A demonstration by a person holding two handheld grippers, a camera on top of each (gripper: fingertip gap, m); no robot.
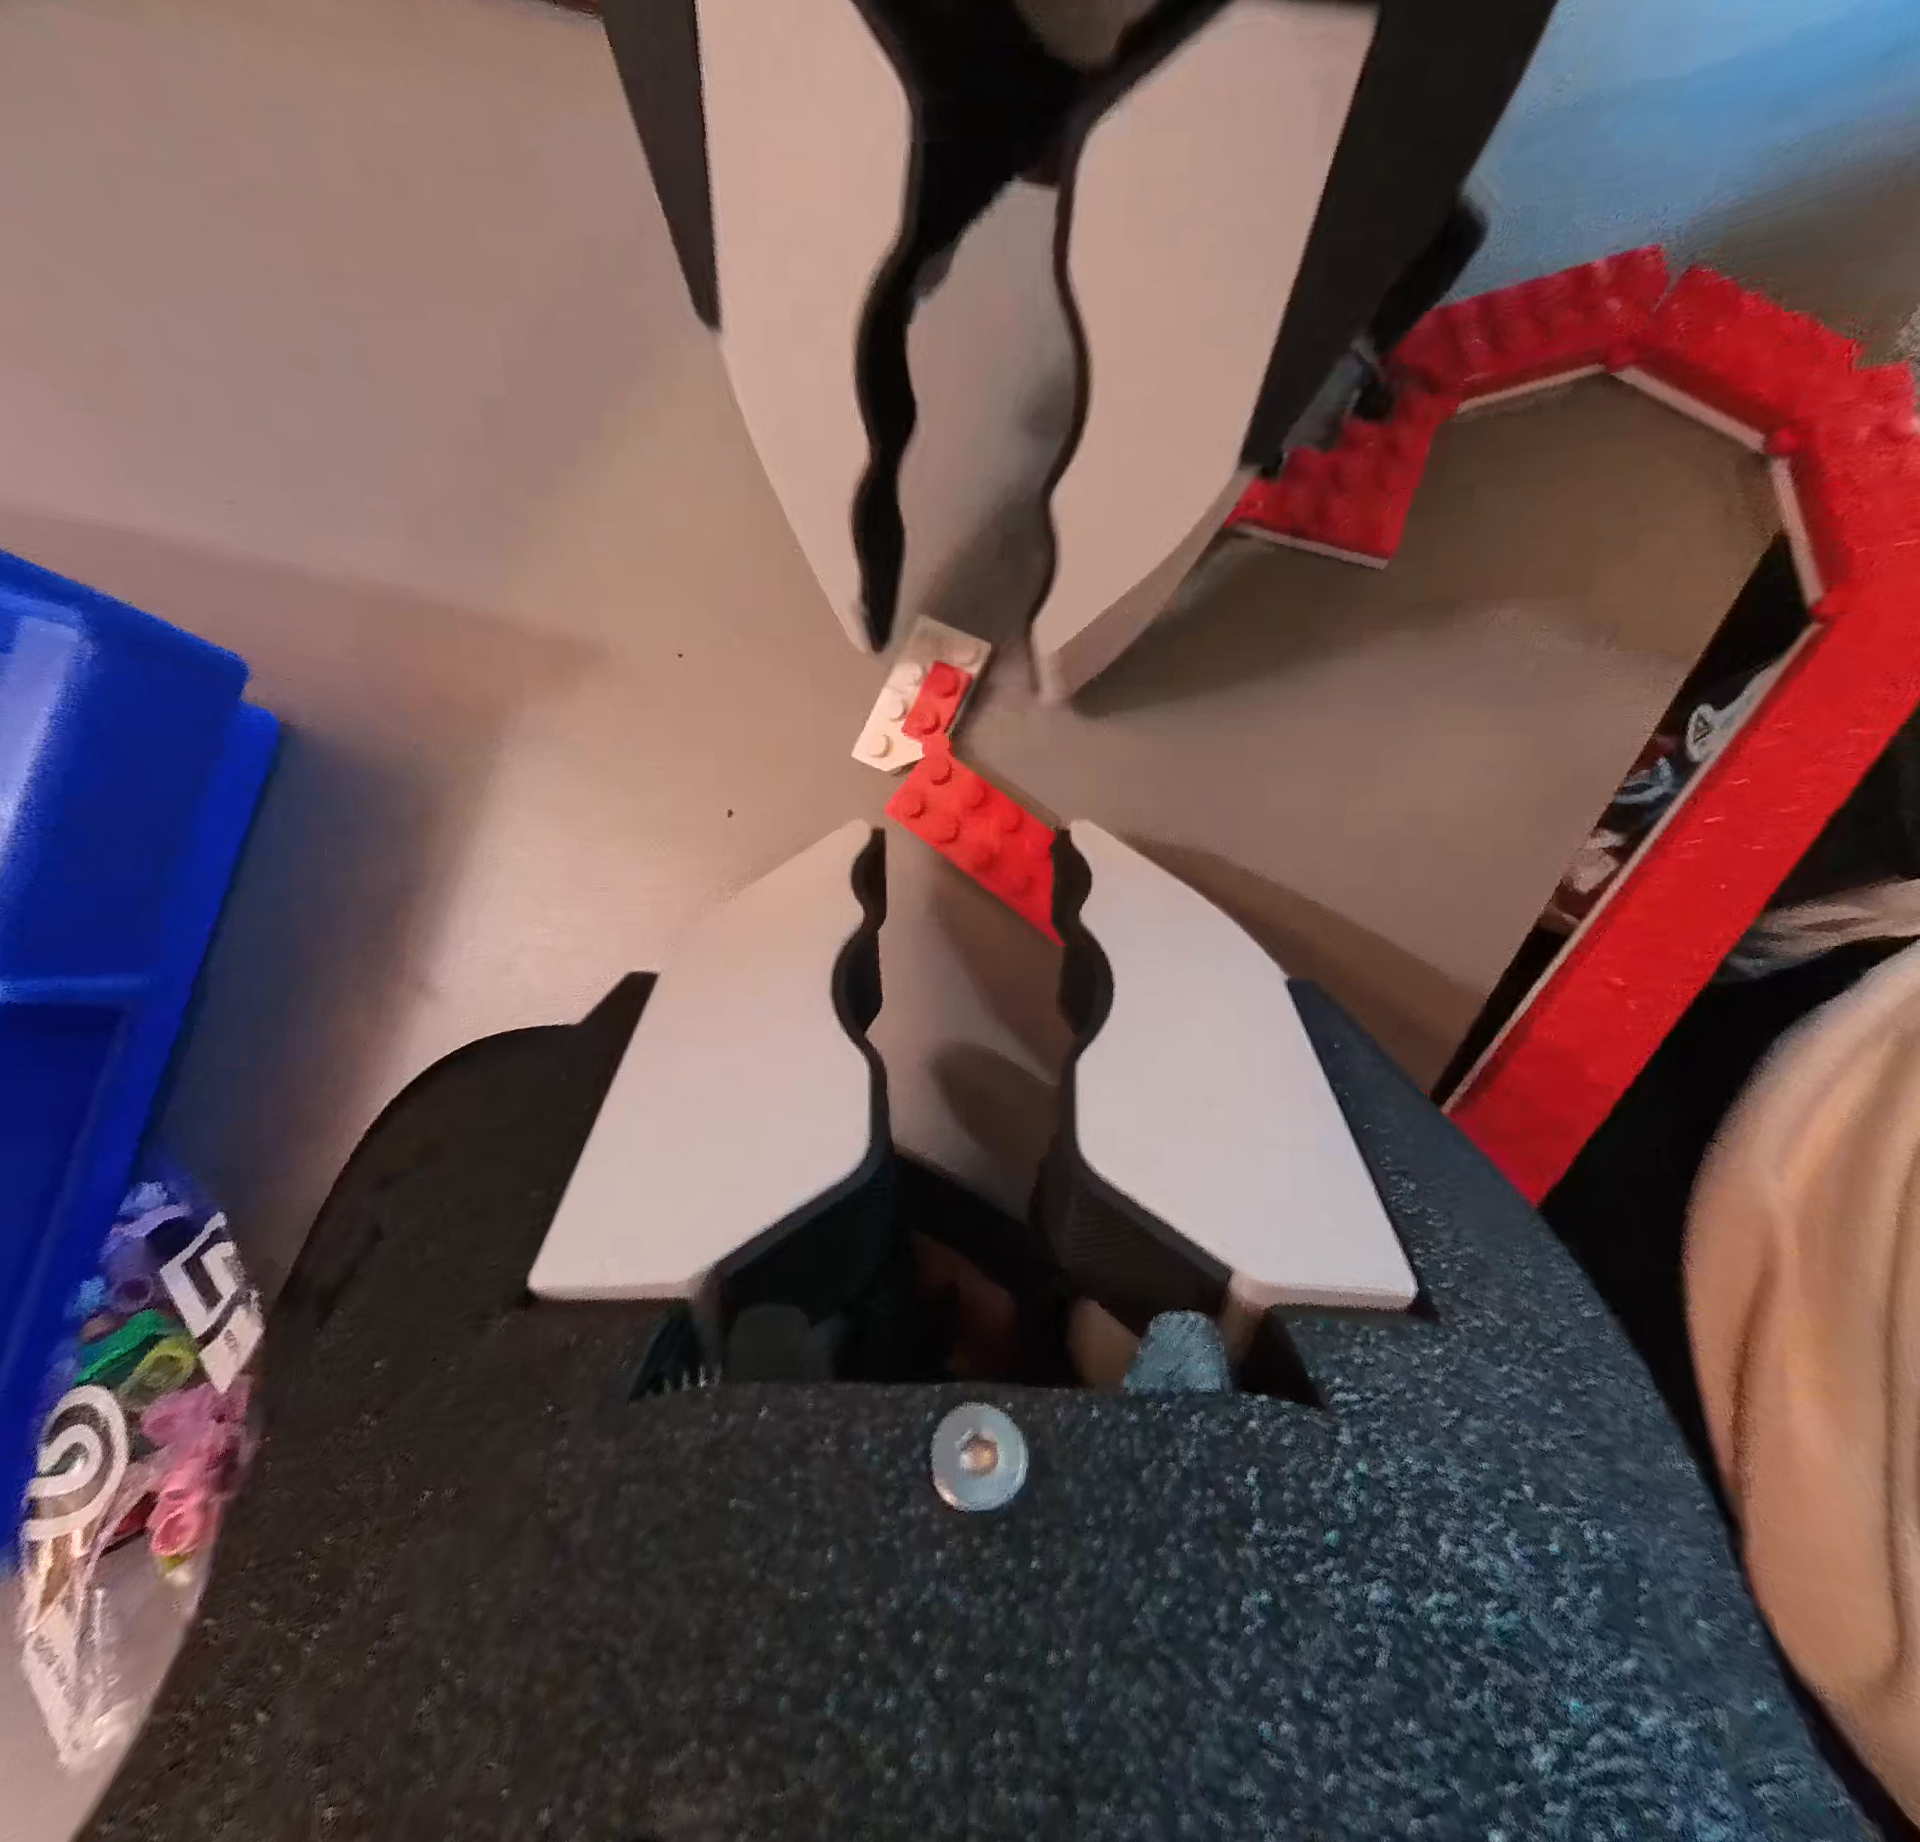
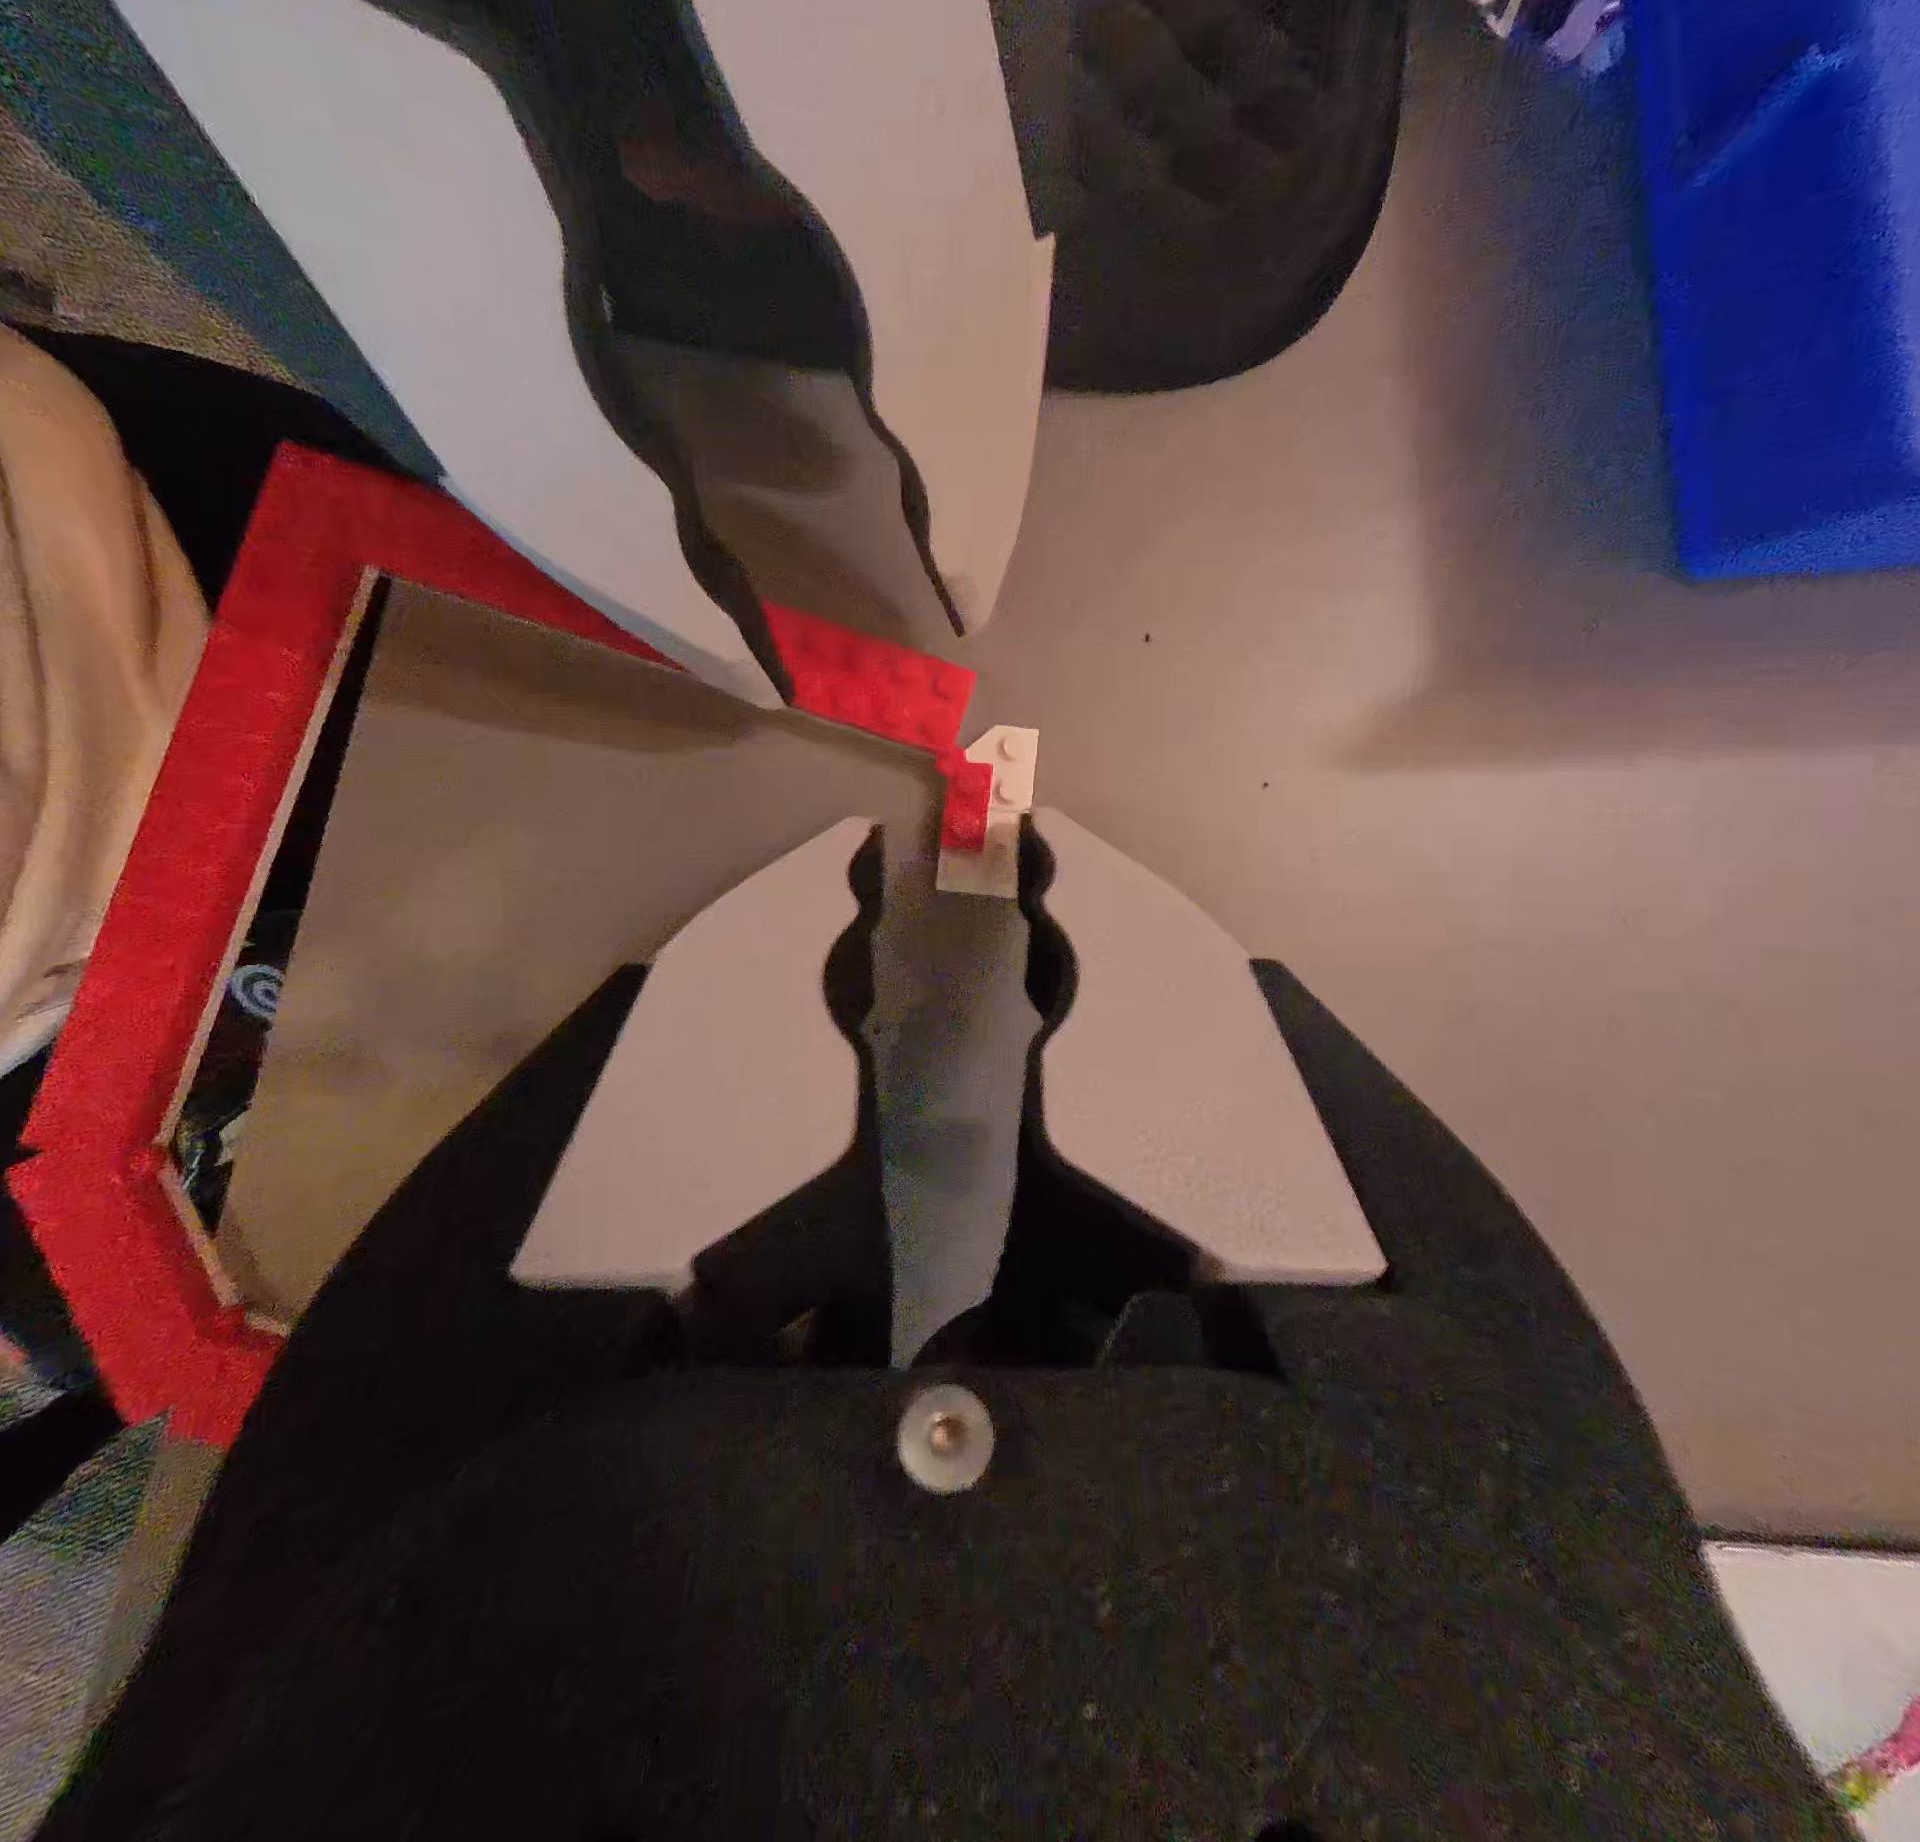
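Observation:
My left gripper (image 1: 971, 836) is closed on a red studded plate (image 1: 966, 826) that looks like the free end of a red heart-shaped brick frame (image 1: 1829, 462). My right gripper (image 1: 956, 660) faces it from the far side, tip to tip. In the right wrist view, my right gripper (image 2: 951, 831) is closed on a small white plate (image 2: 987, 862) with a narrow red plate (image 2: 966, 795) on top. This piece touches the corner of the red plate (image 2: 873, 675) held by the left gripper (image 2: 868, 660). The frame (image 2: 260, 732) stretches away to the left.
A blue bin (image 1: 104, 805) stands left of the left gripper, also in the right wrist view (image 2: 1787, 286). A clear bag of small coloured pieces (image 1: 145, 1429) lies by it. A beige sleeve (image 1: 1818, 1325) is at the right. All is over a beige table (image 1: 364, 442). Left and right tips are no more than a few centimetres apart.

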